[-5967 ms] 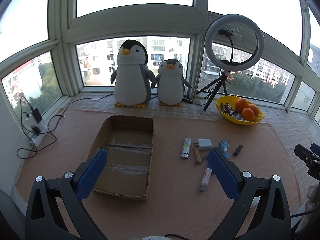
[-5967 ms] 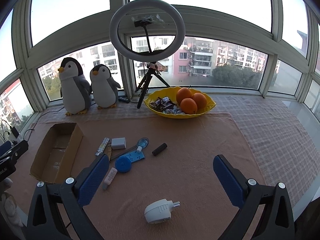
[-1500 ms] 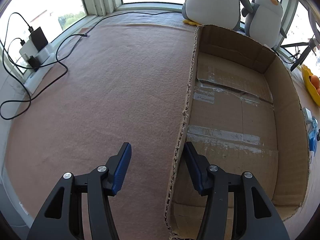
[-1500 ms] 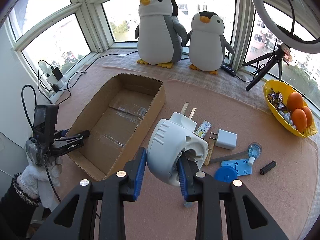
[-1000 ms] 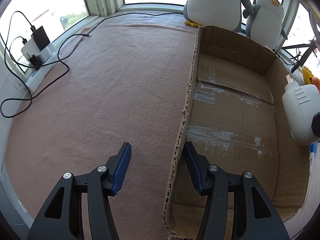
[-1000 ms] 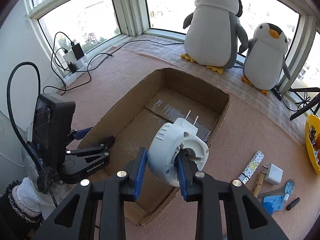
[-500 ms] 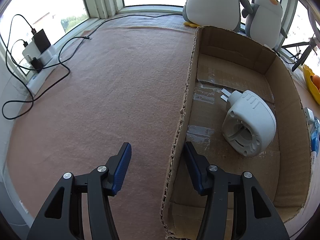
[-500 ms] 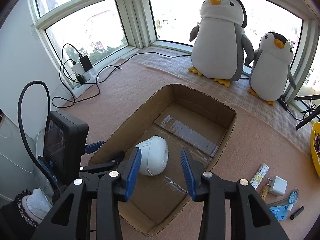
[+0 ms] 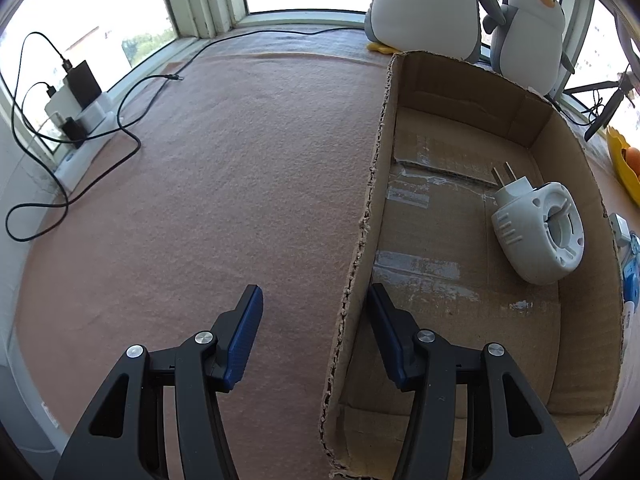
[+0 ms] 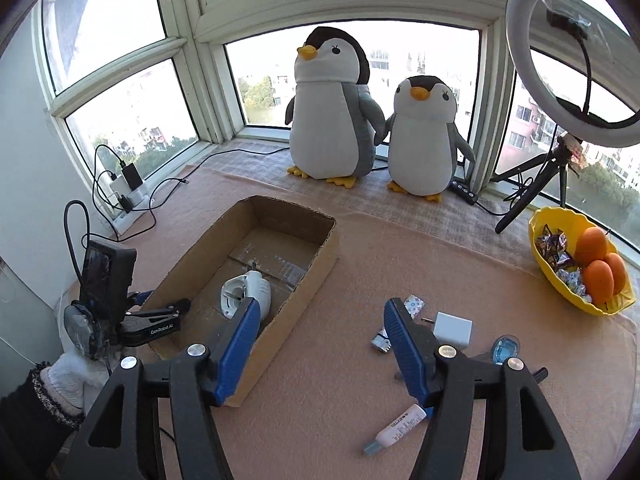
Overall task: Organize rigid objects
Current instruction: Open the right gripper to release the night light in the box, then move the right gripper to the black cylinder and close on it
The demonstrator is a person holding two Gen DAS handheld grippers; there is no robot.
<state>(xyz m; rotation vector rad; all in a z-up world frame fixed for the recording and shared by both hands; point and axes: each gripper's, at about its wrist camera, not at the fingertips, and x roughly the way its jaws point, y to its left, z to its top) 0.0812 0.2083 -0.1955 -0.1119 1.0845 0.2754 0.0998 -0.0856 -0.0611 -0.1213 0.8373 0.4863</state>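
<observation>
A white plug-in device [image 9: 536, 236] lies on its side inside the cardboard box [image 9: 560, 128], near its right wall; the right wrist view shows this device [image 10: 246, 290] in the box [image 10: 316, 268] too. My left gripper [image 9: 313, 292] straddles the box's left wall, jaws apart, with a gap between the left pad and the cardboard. My right gripper [image 10: 320, 306] hangs over the rug just right of the box; its jaws are opening with nothing between them. Past it lie a white charger [image 10: 452, 328], a patterned pack [image 10: 412, 304] and a white tube [image 10: 396, 430].
Two plush penguins [image 10: 332, 120] stand at the window behind the box. A ring light on a tripod [image 10: 560, 152] and a yellow fruit bowl [image 10: 560, 216] are at the right. A power strip with cables [image 9: 80, 120] lies left. A gloved hand [image 10: 76, 372] holds the left gripper.
My right gripper let go of the white device, which dropped into the box and rolled to its right side. The gripper then drew back to the right, jaws wider. The left gripper stayed put.
</observation>
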